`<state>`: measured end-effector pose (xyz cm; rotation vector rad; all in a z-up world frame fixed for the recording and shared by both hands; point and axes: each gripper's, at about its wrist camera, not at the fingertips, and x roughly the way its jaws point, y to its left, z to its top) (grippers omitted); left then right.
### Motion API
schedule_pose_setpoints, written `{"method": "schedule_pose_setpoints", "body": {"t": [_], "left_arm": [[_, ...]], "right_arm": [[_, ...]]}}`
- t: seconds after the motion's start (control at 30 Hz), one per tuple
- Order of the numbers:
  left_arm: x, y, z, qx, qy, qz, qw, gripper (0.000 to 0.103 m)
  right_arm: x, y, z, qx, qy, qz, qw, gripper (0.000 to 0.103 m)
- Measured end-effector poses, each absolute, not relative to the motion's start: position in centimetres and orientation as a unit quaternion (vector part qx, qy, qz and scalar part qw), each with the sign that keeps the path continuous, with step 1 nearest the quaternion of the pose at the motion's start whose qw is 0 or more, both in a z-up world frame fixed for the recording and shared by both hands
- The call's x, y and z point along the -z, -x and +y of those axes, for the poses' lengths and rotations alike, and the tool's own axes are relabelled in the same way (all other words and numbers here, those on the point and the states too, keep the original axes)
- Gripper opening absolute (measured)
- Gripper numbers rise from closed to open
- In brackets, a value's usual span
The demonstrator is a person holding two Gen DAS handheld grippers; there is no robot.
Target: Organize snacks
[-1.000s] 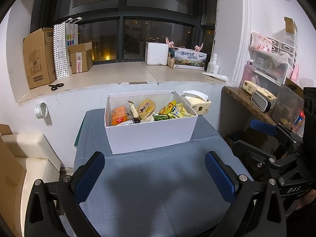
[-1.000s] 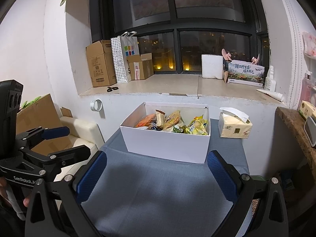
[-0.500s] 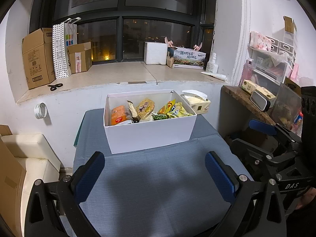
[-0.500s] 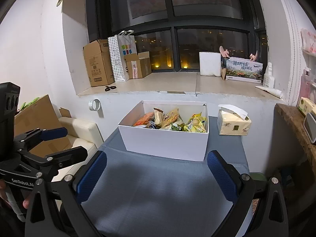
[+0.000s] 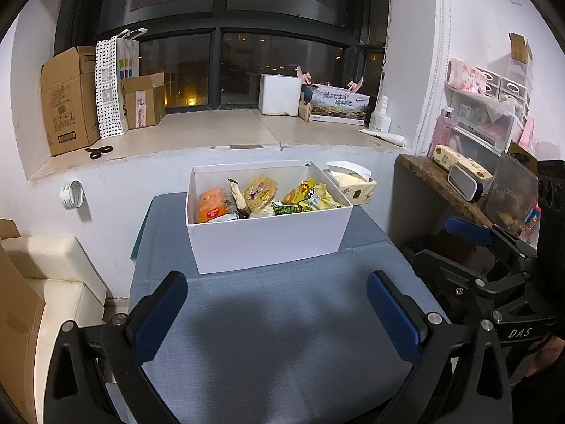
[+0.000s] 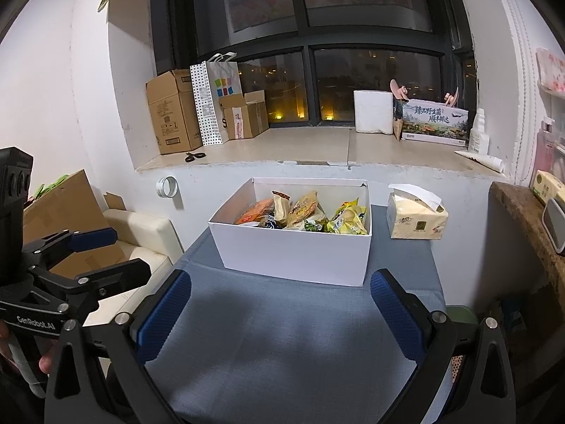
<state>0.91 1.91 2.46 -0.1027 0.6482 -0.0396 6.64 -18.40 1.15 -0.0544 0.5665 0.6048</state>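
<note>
With both my left gripper and right gripper spread empty, I'd reach forward over the white box rim, pinching one snack packet cleanly.

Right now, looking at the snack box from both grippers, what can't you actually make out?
- Bottom of the white box: both views, hidden by its near wall and the heaped snacks.
- Dark wrapper: right wrist view, mostly buried; print too small to read.
- Tissue pack: left wrist view, lower part behind the box corner.
- Table near edge: both views, covered by the open left gripper and right gripper.
</note>
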Motion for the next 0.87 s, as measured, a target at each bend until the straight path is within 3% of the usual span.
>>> {"method": "schedule_pose_setpoints", "body": {"t": [0.87], "left_arm": [[-2.47,-0.83,1.79,0.020,0.049,0.319,0.946,0.103]], "right_arm": [[-1.29,-6.55,-18.46,-0.294,0.028,0.275,0.915,0.103]]}}
